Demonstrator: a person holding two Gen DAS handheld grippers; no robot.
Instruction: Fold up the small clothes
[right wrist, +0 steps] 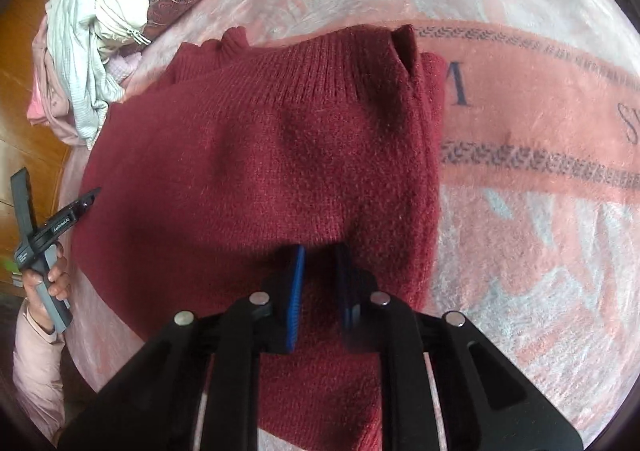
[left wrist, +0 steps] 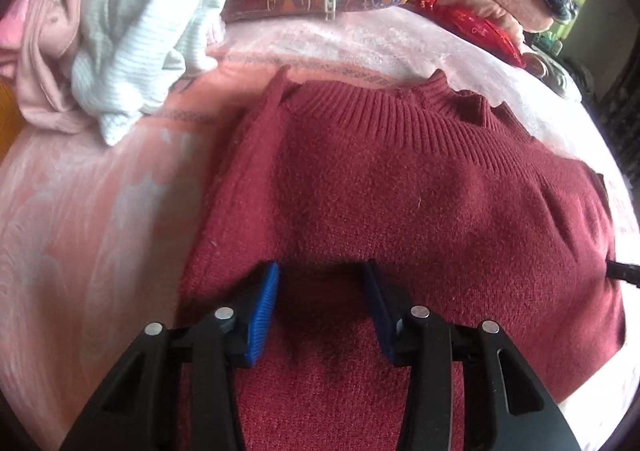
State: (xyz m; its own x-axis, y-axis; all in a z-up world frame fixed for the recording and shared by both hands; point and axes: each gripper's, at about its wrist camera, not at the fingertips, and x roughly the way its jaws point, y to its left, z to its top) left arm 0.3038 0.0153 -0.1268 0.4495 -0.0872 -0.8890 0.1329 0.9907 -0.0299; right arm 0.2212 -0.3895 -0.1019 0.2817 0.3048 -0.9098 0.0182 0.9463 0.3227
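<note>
- The pink blanket (right wrist: 520,99) carries everything; the dark red sweater (left wrist: 400,191) lies spread flat in its middle, ribbed hem (right wrist: 320,63) at the far edge and both sides already turned in.
- Beyond the sweater's far left corner sits a heap of pale clothes (left wrist: 132,31), well clear of the fold line, so it should not snag.
- The left gripper (left wrist: 320,291) hangs over the sweater's near left part with its jaws spread and nothing between them.
- The right gripper (right wrist: 320,275) is over the sweater's near right part, its jaws narrowly parted; whether they nip any knit cannot be told.
- Judged from this, the next fold would go best with both grippers pinching the sweater's near edge at matching points, then carrying it evenly toward the ribbed hem.
</note>
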